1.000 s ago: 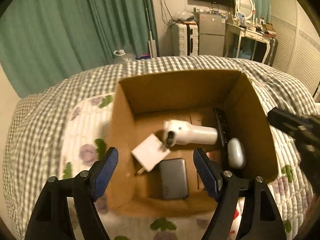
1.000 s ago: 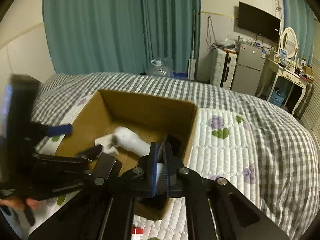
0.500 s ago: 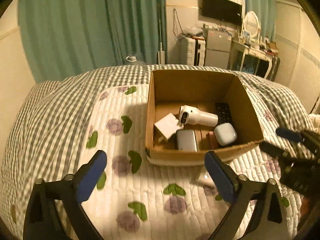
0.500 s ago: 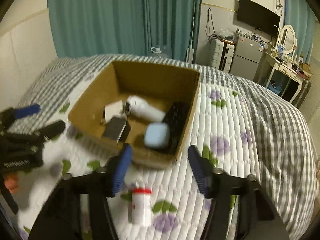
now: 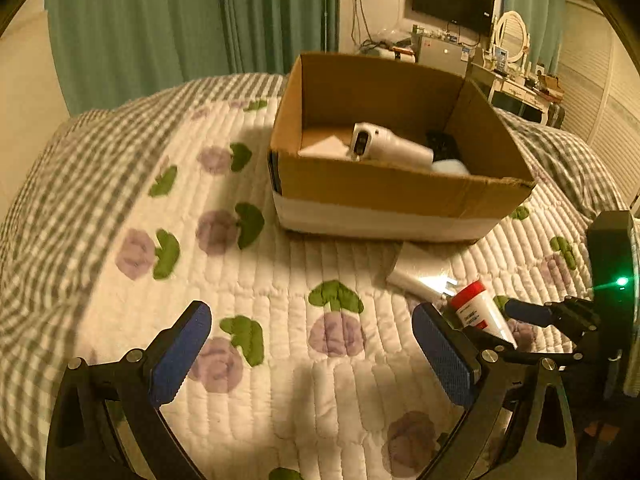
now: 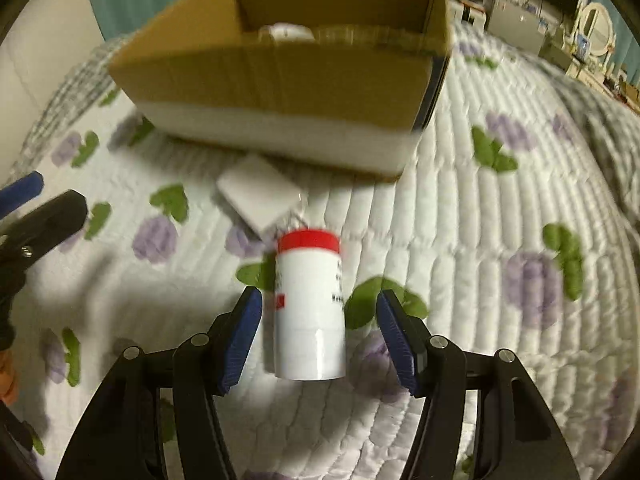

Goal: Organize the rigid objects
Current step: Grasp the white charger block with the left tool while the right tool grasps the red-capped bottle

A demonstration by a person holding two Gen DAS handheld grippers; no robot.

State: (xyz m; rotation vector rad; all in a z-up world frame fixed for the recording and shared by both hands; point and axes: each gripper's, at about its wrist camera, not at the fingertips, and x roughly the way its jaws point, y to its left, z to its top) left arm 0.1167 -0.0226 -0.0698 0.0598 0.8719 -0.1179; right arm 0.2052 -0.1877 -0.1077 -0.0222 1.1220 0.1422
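Observation:
A white bottle with a red cap [image 6: 310, 304] lies on the quilted bed, cap toward the box. My right gripper [image 6: 320, 334] is open, its blue pads on either side of the bottle, apart from it. The bottle also shows in the left wrist view [image 5: 478, 312]. A flat white charger [image 6: 260, 192] lies between bottle and cardboard box [image 6: 280, 76]. The box [image 5: 400, 192] holds a white handheld device [image 5: 388, 146], a white block, a black remote and a pale case. My left gripper [image 5: 316, 354] is open and empty above the quilt.
The bed quilt [image 5: 240, 264] has purple flowers and green leaves, with a grey checked blanket [image 5: 80, 152] around it. Green curtains, a TV, a fridge and a dressing table stand at the back of the room.
Both grippers have pulled back from the box and dropped toward the quilt. The right gripper opened and came down around the red-capped bottle. The left gripper stays open.

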